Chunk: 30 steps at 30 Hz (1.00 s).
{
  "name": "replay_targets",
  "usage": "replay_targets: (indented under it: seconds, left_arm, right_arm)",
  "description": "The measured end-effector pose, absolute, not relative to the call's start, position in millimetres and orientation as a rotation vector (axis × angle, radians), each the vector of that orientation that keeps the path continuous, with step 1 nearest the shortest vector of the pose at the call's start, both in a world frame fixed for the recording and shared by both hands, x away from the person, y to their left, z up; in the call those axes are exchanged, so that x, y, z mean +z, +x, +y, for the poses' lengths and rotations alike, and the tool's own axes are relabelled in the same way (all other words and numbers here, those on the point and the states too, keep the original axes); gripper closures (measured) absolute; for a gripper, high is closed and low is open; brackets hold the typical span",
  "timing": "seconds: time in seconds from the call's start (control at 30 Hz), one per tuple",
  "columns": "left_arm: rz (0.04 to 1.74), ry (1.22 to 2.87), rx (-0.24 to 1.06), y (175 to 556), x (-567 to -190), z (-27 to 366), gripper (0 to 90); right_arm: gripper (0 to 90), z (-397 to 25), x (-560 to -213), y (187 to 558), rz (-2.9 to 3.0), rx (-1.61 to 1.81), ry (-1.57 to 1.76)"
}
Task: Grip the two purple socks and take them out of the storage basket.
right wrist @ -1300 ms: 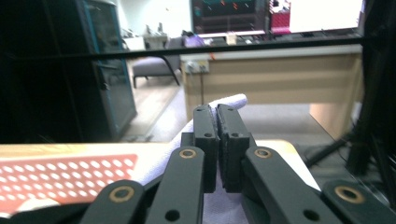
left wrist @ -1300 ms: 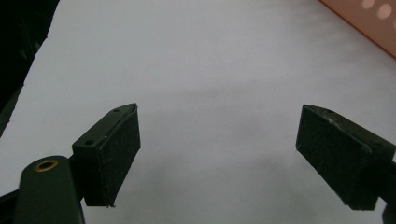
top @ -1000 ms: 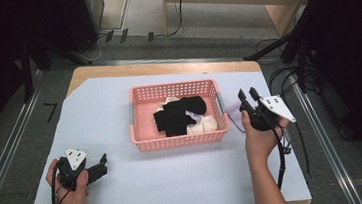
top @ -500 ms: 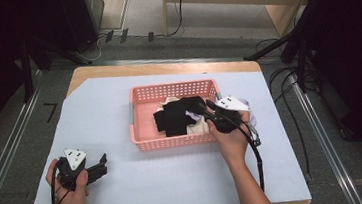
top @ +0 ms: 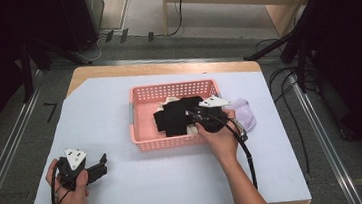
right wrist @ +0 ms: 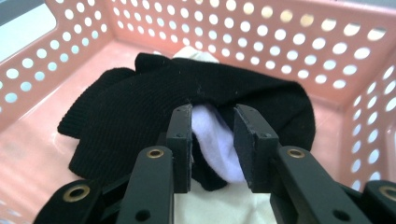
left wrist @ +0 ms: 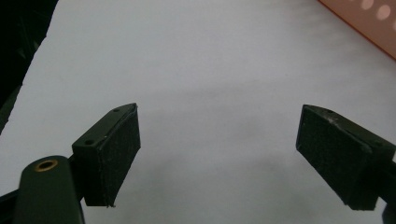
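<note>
A pink perforated basket (top: 172,86) stands mid-table holding black knit garments (top: 175,115) and pale ones. My right gripper (top: 193,115) reaches into it from the right. In the right gripper view its jaws (right wrist: 212,126) stand close together, pinching a fold of white cloth (right wrist: 215,140) that pokes out from under a black knit piece (right wrist: 130,116); a cream cloth (right wrist: 219,205) lies below. My left gripper (top: 102,165) rests at the table's front left, open wide, and between its jaws (left wrist: 219,140) there is bare white sheet.
A lavender cloth (top: 245,113) lies on the white sheet just right of the basket, behind my right hand. The basket's corner (left wrist: 369,23) shows at the top right of the left gripper view. Dark stands and cables ring the table.
My right gripper swung from beside the basket's right side leftward into the basket and closed on the white cloth. The left gripper stayed put.
</note>
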State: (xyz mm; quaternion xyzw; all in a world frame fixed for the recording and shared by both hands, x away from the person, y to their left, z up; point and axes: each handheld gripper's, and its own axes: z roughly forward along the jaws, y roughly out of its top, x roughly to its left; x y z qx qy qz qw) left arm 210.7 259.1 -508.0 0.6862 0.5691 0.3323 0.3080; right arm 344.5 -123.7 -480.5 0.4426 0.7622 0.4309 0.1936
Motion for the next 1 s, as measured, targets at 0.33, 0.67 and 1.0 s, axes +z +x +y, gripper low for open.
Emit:
replay_targets:
  seconds: [0.33, 0.67, 1.0]
  left_arm:
    - [1.506, 1.816, 0.879, 211, -508, 259, 14.7]
    - [1.507, 1.820, 0.880, 211, -508, 259, 14.7]
    - [1.507, 1.819, 0.879, 211, -508, 259, 14.7]
  right_arm:
    - [65.9, -117, -478, 353, 2.254, 1.067, 1.344]
    - [55.0, -108, -478, 360, 2.335, 0.897, 1.351]
    - [75.9, -104, -477, 360, 2.337, 0.864, 1.325]
